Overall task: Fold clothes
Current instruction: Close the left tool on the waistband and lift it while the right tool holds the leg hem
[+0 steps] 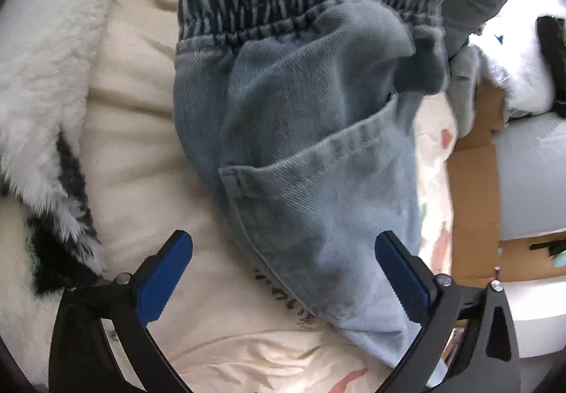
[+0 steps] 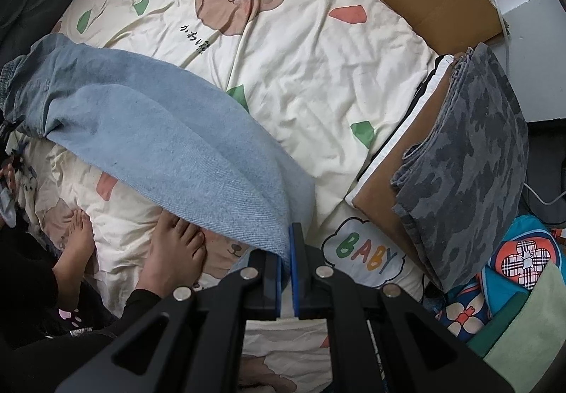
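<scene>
Denim fills my left wrist view: the jeans (image 1: 304, 131) lie with their elastic waistband at the top and a back pocket in the middle, draped over a cream quilt (image 1: 141, 131), with a white and black furry blanket (image 1: 42, 81) off to the left. My left tongs (image 1: 283, 272) tilt steeply down, released and spread wide; the lower denim lies between the blue pads (image 1: 166, 272) without either one pressing on it. My right wrist view looks straight down on the bed and shows what the other does not: the bear-print quilt (image 2: 300, 74), my bare feet (image 2: 173, 251) standing on it, and a folded grey camouflage garment (image 2: 470, 159) resting on a cardboard box (image 2: 382, 194) at the right. There my right tongs (image 2: 287, 251) are clenched on an edge of the jeans (image 2: 169, 138), which stretch away from the pads up to the left across the quilt.
</scene>
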{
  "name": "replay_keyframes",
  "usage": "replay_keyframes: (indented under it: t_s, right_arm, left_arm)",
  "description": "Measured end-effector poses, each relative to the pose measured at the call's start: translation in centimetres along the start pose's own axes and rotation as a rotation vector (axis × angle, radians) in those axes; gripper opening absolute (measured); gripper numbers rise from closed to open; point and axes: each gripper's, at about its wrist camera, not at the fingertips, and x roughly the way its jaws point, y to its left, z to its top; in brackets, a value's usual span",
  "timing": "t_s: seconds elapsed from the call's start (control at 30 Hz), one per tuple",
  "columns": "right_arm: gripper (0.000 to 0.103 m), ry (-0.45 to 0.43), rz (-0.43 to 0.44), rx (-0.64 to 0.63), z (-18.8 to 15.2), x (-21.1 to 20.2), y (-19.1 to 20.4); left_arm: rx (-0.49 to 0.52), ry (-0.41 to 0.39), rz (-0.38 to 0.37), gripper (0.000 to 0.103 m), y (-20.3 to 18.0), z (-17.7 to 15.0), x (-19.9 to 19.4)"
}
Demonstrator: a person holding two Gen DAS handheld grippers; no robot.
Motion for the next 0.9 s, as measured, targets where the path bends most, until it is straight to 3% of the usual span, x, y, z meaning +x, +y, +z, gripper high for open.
replay_keyframes:
  t_s: [0.4, 0.67, 0.9]
  right_arm:
    - [0.003, 0.003, 0.007, 0.004, 0.1, 0.2, 0.1]
    - [0.003, 0.007, 0.018, 0.016, -0.3, 0.2, 0.0]
    - [0.003, -0.003, 0.031, 0.029, -0.6, 0.3, -0.1]
  left_arm:
    - [-0.096, 0.030, -0.093, 0.103, 0.9, -0.1, 2.8]
    - [-0.131, 0.044, -0.116, 0.102, -0.8, -0.8, 5.3]
    - [-0.123, -0.029, -0.199, 0.092, -1.7, 0.0, 0.1]
